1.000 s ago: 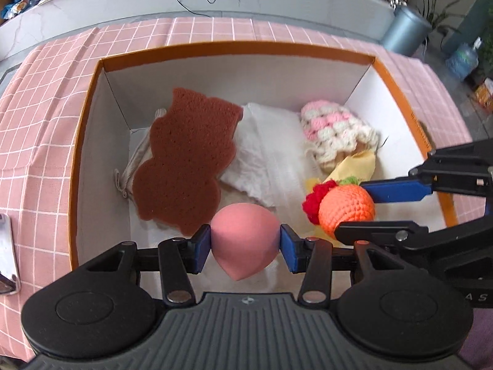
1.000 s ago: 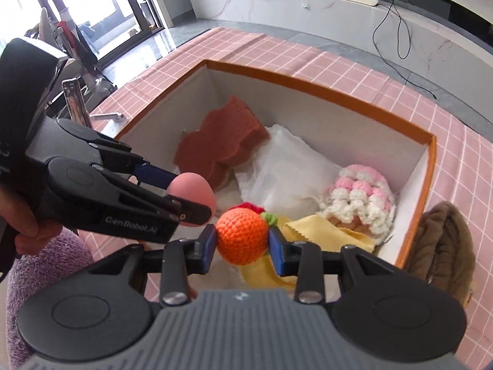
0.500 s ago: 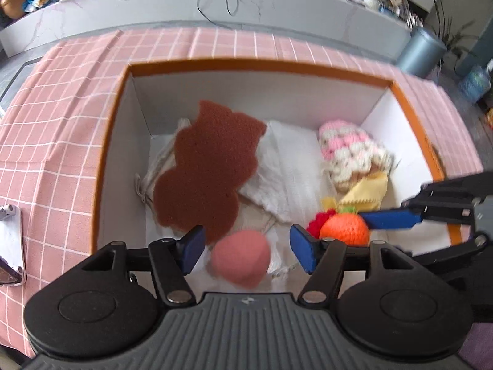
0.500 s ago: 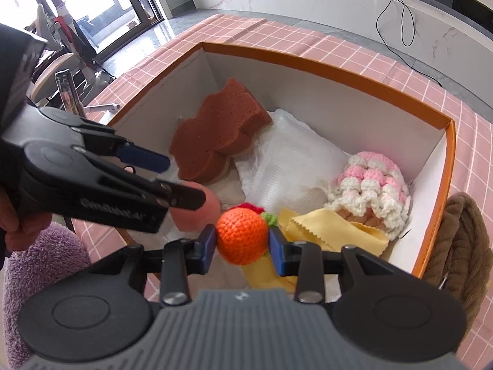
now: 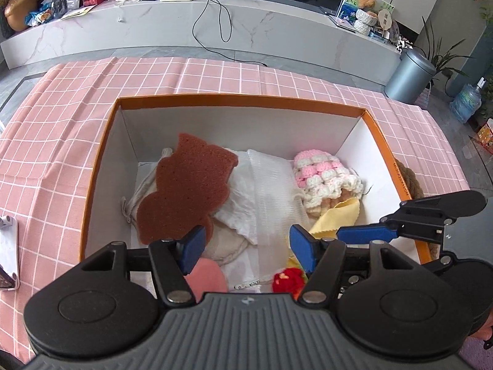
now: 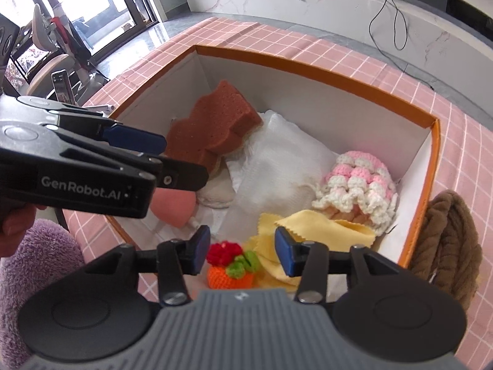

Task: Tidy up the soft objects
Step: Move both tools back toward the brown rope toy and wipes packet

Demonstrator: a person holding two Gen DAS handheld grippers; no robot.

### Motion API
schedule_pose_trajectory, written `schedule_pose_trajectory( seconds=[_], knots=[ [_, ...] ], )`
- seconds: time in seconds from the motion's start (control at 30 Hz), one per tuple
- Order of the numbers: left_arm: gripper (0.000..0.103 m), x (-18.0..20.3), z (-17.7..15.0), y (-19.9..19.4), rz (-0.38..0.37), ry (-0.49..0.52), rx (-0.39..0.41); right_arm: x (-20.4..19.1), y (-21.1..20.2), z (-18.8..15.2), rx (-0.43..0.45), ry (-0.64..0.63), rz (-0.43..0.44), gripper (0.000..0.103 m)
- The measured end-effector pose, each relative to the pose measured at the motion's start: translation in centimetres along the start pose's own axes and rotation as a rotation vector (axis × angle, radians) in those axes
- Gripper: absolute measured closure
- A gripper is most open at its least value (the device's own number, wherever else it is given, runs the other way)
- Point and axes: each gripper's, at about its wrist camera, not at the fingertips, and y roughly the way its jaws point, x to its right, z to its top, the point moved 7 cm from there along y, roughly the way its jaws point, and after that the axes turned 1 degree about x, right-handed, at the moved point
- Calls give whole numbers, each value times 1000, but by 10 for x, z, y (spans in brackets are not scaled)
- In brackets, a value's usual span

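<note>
Now the fingers of the left gripper (image 5: 245, 248) stand released with nothing between them, and the pink egg-shaped sponge (image 5: 205, 276) lies below them on the floor of the orange-rimmed box (image 5: 240, 99). The right gripper (image 6: 240, 251) has just been opening its fingers; the crocheted orange fruit (image 6: 231, 266) sits between them on the box floor, and the pads do not press on it. What could go wrong, in my judgement: both grippers hang close together over the same near corner, so when they pull out one may knock the other, or a finger may catch the yarn of the fruit or the edge of the yellow cloth (image 6: 311, 231) and drag it out again. In the box I count one brown sponge (image 5: 185, 194), one white cloth (image 5: 271, 191), one pink-and-white crocheted piece (image 5: 323, 174), one yellow cloth, one pink sponge and one orange fruit; a pale pouch under the brown sponge is partly hidden. One brown rope-like thing (image 6: 446, 246) lies on the counter outside the box.
</note>
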Motion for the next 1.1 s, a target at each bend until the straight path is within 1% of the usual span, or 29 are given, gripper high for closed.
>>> schedule_pose_trajectory(
  seconds=[0.07,0.17,0.23,0.27,0.4,0.47,0.53,0.67,0.8,0.97,1.0,1.1],
  knots=[
    [30,4,0,-2,-6,4,8,2,-9,0,21,-20,-19,53],
    [31,12,2,-9,-27,10,45,9,-28,-1,68,-22,-51,53],
    [31,20,3,-15,-51,13,70,15,-45,-2,116,-19,-87,50],
    [31,24,4,-18,-59,15,79,19,-54,-3,141,-13,-106,46],
    [31,46,7,-28,-102,43,125,40,-89,-15,231,32,-183,45],
    [31,61,7,-34,-140,62,158,52,-105,-25,264,69,-227,45],
    [31,77,6,-37,-176,86,176,65,-119,-36,288,108,-263,45],
    [31,112,1,-35,-240,130,191,85,-142,-61,321,176,-321,45],
    [31,141,-8,-31,-292,171,195,95,-157,-84,345,212,-381,45],
    [31,166,-16,-24,-309,212,198,110,-163,-116,353,272,-445,42],
    [31,170,-18,-22,-318,224,197,113,-162,-122,351,287,-452,40],
    [31,177,-24,-16,-332,272,178,121,-157,-138,337,326,-454,40]
  ],
)
